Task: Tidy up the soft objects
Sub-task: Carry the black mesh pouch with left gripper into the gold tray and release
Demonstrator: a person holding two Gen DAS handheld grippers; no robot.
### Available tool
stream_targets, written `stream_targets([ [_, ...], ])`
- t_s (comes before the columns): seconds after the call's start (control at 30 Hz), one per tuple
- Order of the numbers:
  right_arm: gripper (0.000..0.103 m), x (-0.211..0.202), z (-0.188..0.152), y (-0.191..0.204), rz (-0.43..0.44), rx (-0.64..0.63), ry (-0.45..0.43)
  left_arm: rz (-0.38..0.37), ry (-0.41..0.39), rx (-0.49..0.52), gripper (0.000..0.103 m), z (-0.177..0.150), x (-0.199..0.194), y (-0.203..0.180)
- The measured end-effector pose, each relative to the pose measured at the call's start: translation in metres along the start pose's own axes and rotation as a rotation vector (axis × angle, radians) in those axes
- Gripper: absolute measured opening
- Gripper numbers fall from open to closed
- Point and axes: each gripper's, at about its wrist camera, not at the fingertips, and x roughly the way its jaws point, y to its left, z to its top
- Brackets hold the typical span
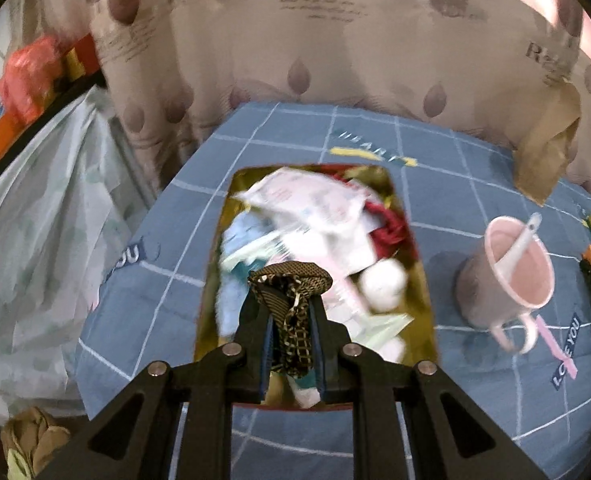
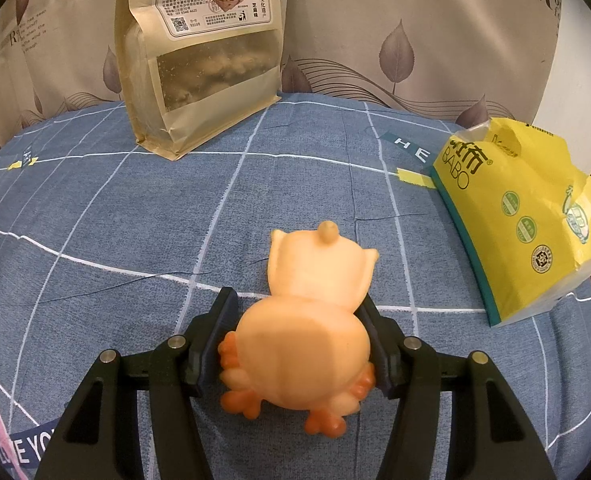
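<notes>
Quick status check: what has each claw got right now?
Left gripper shut on patterned cloth, above the open box. Right gripper shut on orange squishy toy. Nothing blocking.

Mesh cloth (image 1: 291,300): we log black-and-gold netting, bunched, pinched upright above the box.
Box (image 1: 425,296): open, crammed with mixed soft items.
Chick toy (image 2: 307,320): orange, squishy, on its back, squeezed at the body.

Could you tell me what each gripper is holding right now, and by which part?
The left gripper pinches a black-and-gold patterned cloth by its bunched middle, above the box. The right gripper clasps the orange toy chick by the sides of its round body.
</notes>
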Motion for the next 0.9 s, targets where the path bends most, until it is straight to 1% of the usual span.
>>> stream_targets([
  [0.1, 0.055, 0.000, 0.000, 0.000, -0.002, -0.001, 0.000, -0.001, 0.021, -0.023, 0.016, -0.008, 0.008, 0.012],
  [0.2, 0.055, 0.000, 0.000, 0.000, -0.003, -0.001, 0.000, -0.027, 0.030, -0.039, 0.016, -0.013, 0.017, 0.016],
  [0.33, 0.055, -0.001, 0.000, 0.000, -0.007, -0.005, -0.001, -0.039, 0.024, -0.036, 0.016, -0.012, 0.024, 0.013],
  [0.6, 0.055, 0.000, 0.001, 0.001, -0.018, -0.015, -0.003, -0.063, 0.028, -0.062, 0.016, -0.015, 0.038, 0.019],
  [0.7, 0.055, 0.000, 0.001, 0.001, -0.018, -0.016, -0.003, -0.065, 0.021, -0.077, 0.024, -0.014, 0.036, 0.023],
  [0.73, 0.055, 0.000, 0.000, 0.001, -0.017, -0.015, -0.003, -0.060, 0.018, -0.082, 0.029, -0.014, 0.035, 0.024],
  [0.77, 0.055, 0.000, 0.000, 0.001, -0.015, -0.012, -0.002, -0.051, 0.014, -0.085, 0.032, -0.013, 0.034, 0.025],
  [0.83, 0.055, 0.000, 0.000, 0.000, -0.013, -0.010, -0.002, -0.049, -0.010, -0.088, 0.043, -0.012, 0.028, 0.027],
  [0.9, 0.055, 0.000, 0.001, 0.000, -0.012, -0.009, -0.002, -0.056, -0.036, -0.082, 0.046, -0.010, 0.021, 0.027],
])
